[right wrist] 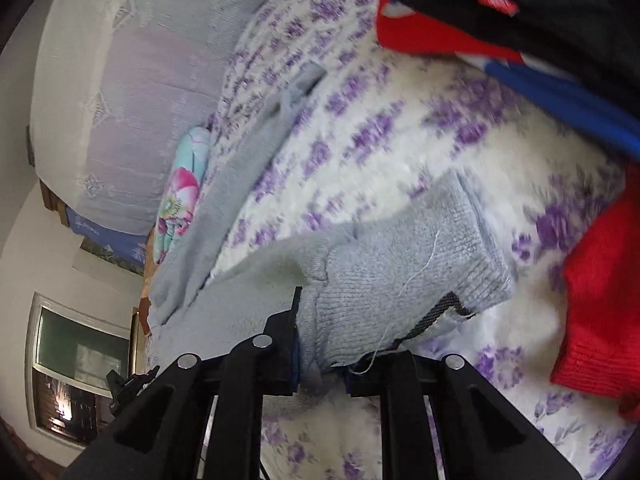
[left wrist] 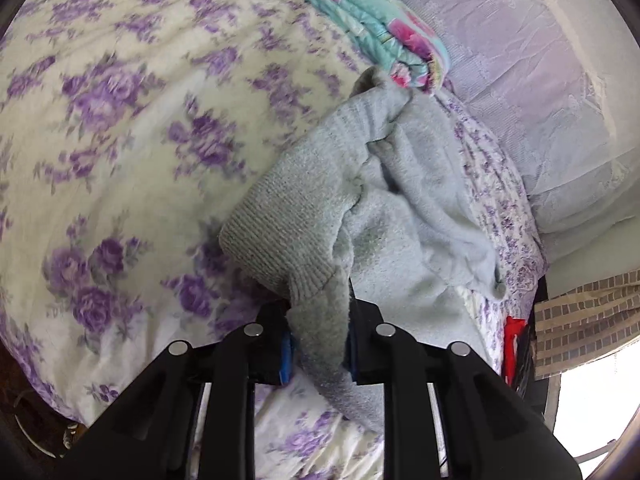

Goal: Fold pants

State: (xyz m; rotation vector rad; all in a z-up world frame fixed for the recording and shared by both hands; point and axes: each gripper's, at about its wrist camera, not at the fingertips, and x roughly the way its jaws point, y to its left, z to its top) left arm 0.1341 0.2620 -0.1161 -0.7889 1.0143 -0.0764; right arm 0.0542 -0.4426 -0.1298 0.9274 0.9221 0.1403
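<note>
I have both grippers clamped on the grey pants [left wrist: 320,216]: left gripper [left wrist: 320,344], right gripper [right wrist: 320,360], above the floral bedsheet [left wrist: 120,120].

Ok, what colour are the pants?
Light grey knit pants, with a ribbed cuff; clearest in the right wrist view.

No text, label or number is legible in either view

Pale grey pants [left wrist: 340,216], white bedsheet [left wrist: 120,120] with purple roses, red garment [right wrist: 600,280], turquoise floral quilt [left wrist: 372,24]
</note>
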